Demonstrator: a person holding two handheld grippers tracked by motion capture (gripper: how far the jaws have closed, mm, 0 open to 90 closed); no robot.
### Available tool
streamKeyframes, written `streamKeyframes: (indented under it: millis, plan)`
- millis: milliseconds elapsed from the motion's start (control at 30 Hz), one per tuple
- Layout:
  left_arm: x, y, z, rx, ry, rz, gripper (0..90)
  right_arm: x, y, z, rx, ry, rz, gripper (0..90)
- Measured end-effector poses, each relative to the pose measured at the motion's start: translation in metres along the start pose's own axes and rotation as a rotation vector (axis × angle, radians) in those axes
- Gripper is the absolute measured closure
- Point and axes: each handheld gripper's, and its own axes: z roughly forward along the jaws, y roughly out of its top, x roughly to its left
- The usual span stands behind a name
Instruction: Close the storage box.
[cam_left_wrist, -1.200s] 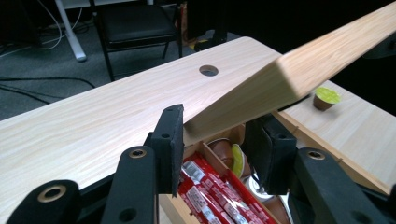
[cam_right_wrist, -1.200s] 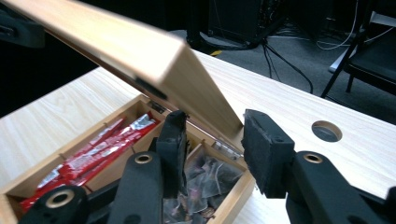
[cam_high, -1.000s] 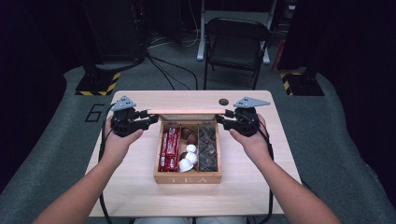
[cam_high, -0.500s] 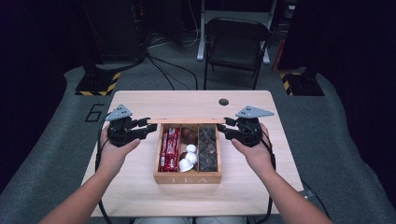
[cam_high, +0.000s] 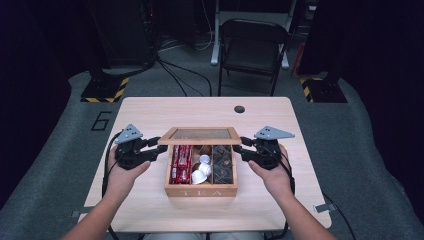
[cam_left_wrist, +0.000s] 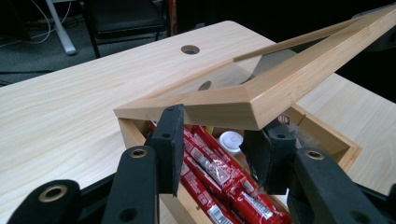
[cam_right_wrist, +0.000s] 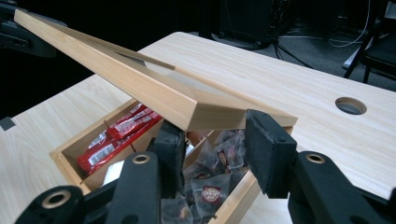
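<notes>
Your left tongs (cam_high: 156, 150) are clamped on the lid (cam_high: 200, 134) at its left front corner, and your right tongs (cam_high: 240, 148) are clamped on the right front corner. The lid is a wood frame w/ a glass pane, tilted up at the front over the tea box (cam_high: 201, 190) at mid surface (cam_high: 150, 210). In the box: red packets (cam_high: 181, 162) left, white cups (cam_high: 201, 169) center, dark sachets (cam_high: 223, 162) right.

Pale wooden table (cam_high: 150, 112), open tea box (cam_high: 201, 190) at centre
</notes>
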Motion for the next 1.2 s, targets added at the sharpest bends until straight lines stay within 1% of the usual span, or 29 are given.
streamKeyframes:
  millis: [67, 167, 233, 267, 300, 333, 433, 500, 667, 733, 867, 900, 1000, 1033, 1133, 1167, 1200]
  plan:
    - [-0.002, -0.005, 0.000, -0.004, 0.002, 0.003, 58.7, 0.001, -0.005, -0.001, -0.002, 0.000, -0.004, 59.8]
    - [-0.004, -0.013, 0.000, -0.009, 0.000, 0.000, 58.7, 0.003, -0.010, -0.002, 0.004, 0.003, 0.003, 59.8]
    - [-0.005, -0.018, -0.001, -0.007, -0.007, 0.001, 58.7, 0.005, -0.014, -0.002, 0.010, 0.000, -0.010, 59.8]
    - [-0.006, -0.021, 0.000, -0.014, -0.003, 0.001, 58.6, 0.006, -0.017, -0.002, 0.014, -0.004, -0.017, 59.8]
    - [-0.006, -0.021, 0.000, -0.014, -0.003, 0.001, 58.6, 0.006, -0.017, -0.002, 0.014, -0.004, -0.017, 59.8]
    - [-0.008, -0.025, 0.000, -0.009, -0.002, 0.002, 58.6, 0.008, -0.021, -0.002, 0.016, -0.007, -0.036, 59.8]
    - [-0.010, -0.031, 0.000, -0.006, 0.000, 0.003, 58.7, 0.010, -0.026, -0.002, 0.021, -0.008, -0.045, 59.7]
    - [-0.012, -0.035, 0.000, -0.008, 0.003, -0.003, 58.6, 0.011, -0.031, -0.003, 0.021, -0.008, -0.044, 59.5]
    - [-0.016, -0.043, 0.001, -0.001, 0.012, 0.006, 58.3, 0.013, -0.040, -0.003, 0.021, 0.004, -0.032, 58.3]
    - [-0.018, -0.046, 0.001, 0.001, 0.016, 0.011, 58.3, 0.015, -0.044, -0.003, 0.020, 0.002, -0.027, 58.2]
    - [-0.019, -0.052, 0.001, 0.011, 0.016, 0.019, 58.3, 0.017, -0.050, -0.004, 0.016, 0.000, -0.033, 58.1]
    - [-0.020, -0.054, 0.002, 0.004, 0.019, 0.014, 58.3, 0.018, -0.052, -0.004, 0.016, -0.001, -0.030, 57.9]
    - [-0.021, -0.058, 0.001, 0.014, 0.008, 0.013, 58.3, 0.020, -0.057, -0.005, 0.014, 0.002, -0.033, 57.8]
    - [-0.021, -0.060, 0.002, 0.008, 0.009, 0.010, 58.3, 0.020, -0.058, -0.005, 0.013, 0.000, -0.037, 57.8]
    - [-0.023, -0.064, 0.003, 0.013, 0.016, 0.017, 58.3, 0.022, -0.063, -0.006, 0.016, -0.001, -0.042, 57.8]
    - [-0.024, -0.065, 0.003, 0.019, 0.015, 0.013, 58.3, 0.022, -0.064, -0.006, 0.014, 0.000, -0.045, 57.8]
    - [-0.024, -0.066, 0.003, 0.021, 0.014, 0.015, 58.3, 0.023, -0.066, -0.006, 0.018, -0.003, -0.039, 57.8]
